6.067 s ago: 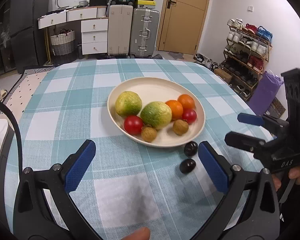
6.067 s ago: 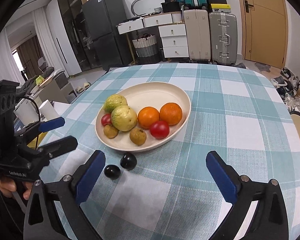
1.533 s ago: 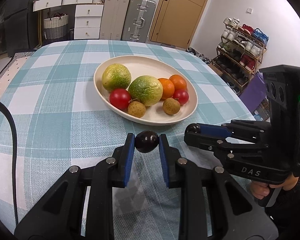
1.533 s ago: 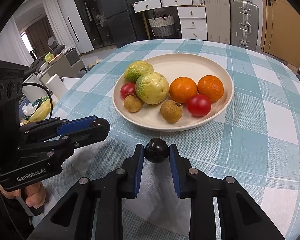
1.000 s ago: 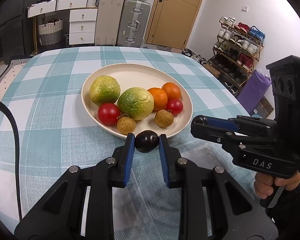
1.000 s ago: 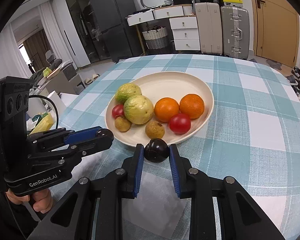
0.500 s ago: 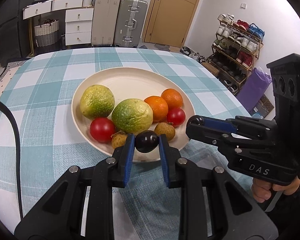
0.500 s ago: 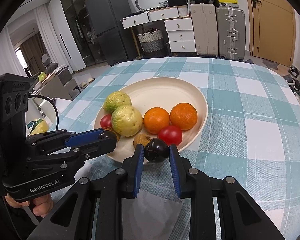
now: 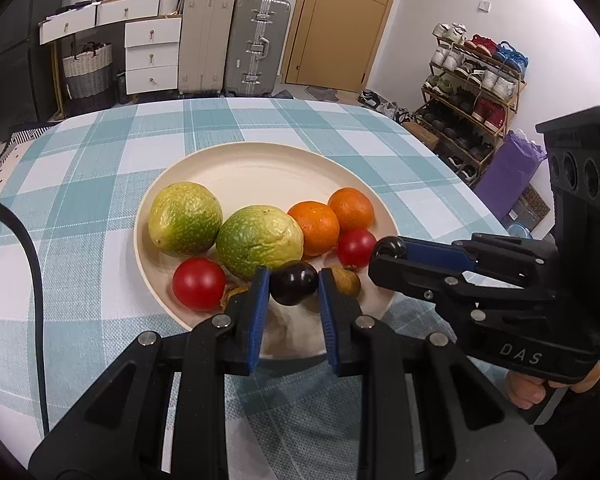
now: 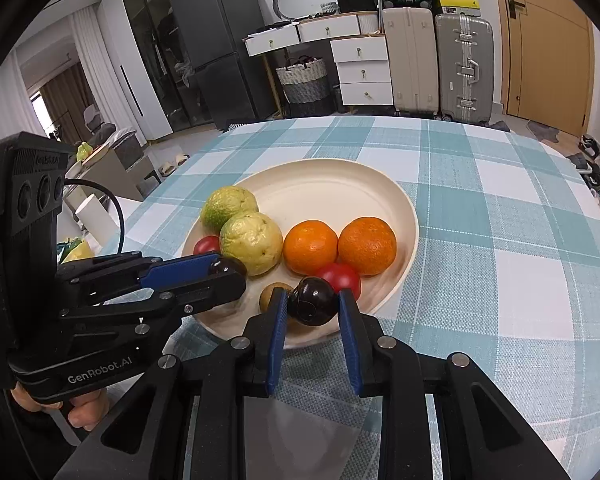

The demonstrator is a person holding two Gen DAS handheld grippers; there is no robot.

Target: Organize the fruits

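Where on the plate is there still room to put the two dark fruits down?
The far half of the plate, behind the green fruits and the oranges, is bare. A smaller bare strip lies along the near rim, under the left gripper and right gripper. The middle row is crowded with fruit packed close together.

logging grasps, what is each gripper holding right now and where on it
Left gripper pinches a dark round fruit across its sides; right gripper does likewise with another dark fruit.
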